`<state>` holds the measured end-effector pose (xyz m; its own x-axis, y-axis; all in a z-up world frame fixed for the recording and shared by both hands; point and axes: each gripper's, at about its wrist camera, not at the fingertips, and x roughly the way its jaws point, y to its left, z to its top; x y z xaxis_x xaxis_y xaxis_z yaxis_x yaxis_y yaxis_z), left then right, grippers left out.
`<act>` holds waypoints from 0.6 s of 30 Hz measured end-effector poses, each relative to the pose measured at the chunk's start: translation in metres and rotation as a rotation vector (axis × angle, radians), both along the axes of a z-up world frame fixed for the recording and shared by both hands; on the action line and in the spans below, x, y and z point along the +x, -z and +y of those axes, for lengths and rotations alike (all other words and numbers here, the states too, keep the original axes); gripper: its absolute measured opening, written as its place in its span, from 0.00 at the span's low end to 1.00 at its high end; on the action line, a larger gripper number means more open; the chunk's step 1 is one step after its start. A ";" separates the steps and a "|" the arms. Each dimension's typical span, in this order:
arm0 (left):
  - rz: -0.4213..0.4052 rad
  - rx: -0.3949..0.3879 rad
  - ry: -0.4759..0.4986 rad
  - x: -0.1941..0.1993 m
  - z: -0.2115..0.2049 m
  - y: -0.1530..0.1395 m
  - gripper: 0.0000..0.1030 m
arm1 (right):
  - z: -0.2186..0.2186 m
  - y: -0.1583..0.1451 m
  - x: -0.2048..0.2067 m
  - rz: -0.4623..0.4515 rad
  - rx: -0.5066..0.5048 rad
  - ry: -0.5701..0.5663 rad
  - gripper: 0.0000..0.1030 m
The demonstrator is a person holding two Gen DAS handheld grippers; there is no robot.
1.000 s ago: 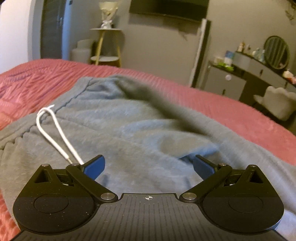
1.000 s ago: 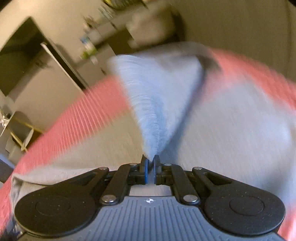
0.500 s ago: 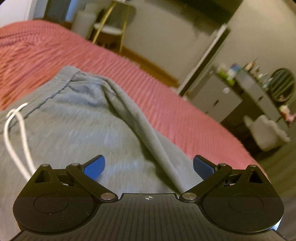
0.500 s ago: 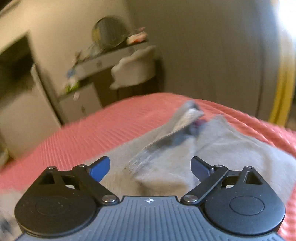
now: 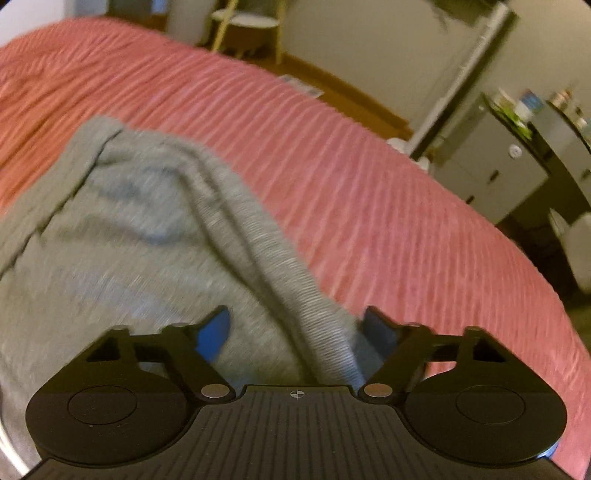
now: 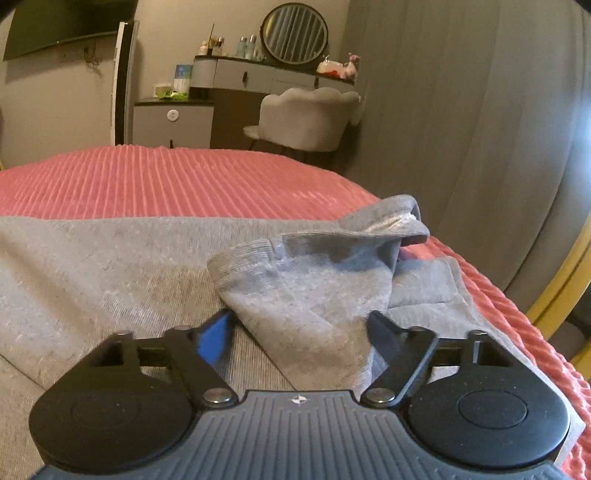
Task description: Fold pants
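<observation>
Grey sweatpants lie spread on a bed covered with a pink ribbed bedspread. The bedspread's ridges run in close parallel lines across the whole surface.

The left tool hovers low over the pants with its blue-padded fingers spread wide, grasping nothing. A raised fold of grey fabric runs between the fingers and away across the garment. This view is blurred.

The right tool is also spread wide and empty, close above the pants. Just ahead of it a pant leg end with a ribbed cuff lies folded back over the rest of the garment, its far part bunched and standing up near the bed's edge.

Beyond the bed stands a grey vanity desk with a round mirror, small bottles and a pink soft toy on top. A pale shell-backed chair sits in front of it, and a low grey cabinet stands beside it. A dark television hangs on the grey wall. Grey curtains fall on the right. In the left view, a round side table on wooden legs stands past the bed.
</observation>
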<state>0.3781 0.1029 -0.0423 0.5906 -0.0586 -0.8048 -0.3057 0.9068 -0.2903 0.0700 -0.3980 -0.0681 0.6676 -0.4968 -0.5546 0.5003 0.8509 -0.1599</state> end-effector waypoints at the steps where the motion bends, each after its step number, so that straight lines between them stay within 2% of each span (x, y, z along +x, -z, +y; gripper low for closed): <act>1: -0.011 -0.005 0.024 0.000 -0.002 0.000 0.49 | 0.002 0.001 -0.002 -0.002 0.004 -0.001 0.56; 2: -0.016 -0.032 0.045 0.000 -0.002 0.001 0.34 | 0.001 0.002 -0.002 -0.002 0.004 0.001 0.50; 4: -0.004 -0.092 0.048 0.001 0.003 0.004 0.22 | -0.003 0.002 -0.002 -0.001 -0.001 0.024 0.19; 6: -0.010 -0.124 0.046 -0.005 0.009 0.003 0.14 | -0.013 -0.001 -0.006 -0.024 0.034 0.056 0.10; 10: -0.095 -0.134 0.076 -0.036 0.020 -0.028 0.10 | -0.047 -0.018 -0.033 -0.188 0.250 0.147 0.07; 14: -0.238 -0.157 0.114 -0.110 0.042 -0.069 0.07 | -0.082 -0.043 -0.083 -0.392 0.480 0.240 0.06; 16: -0.275 -0.173 0.123 -0.159 0.055 -0.076 0.07 | -0.092 -0.054 -0.108 -0.459 0.527 0.278 0.06; 18: -0.283 -0.172 0.132 -0.207 0.064 -0.071 0.07 | -0.098 -0.058 -0.129 -0.469 0.540 0.301 0.06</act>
<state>0.1709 0.1671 0.0286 0.7671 -0.2700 -0.5820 -0.0748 0.8633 -0.4991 -0.0594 -0.4961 -0.0101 0.7717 -0.4348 -0.4641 0.6349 0.5675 0.5242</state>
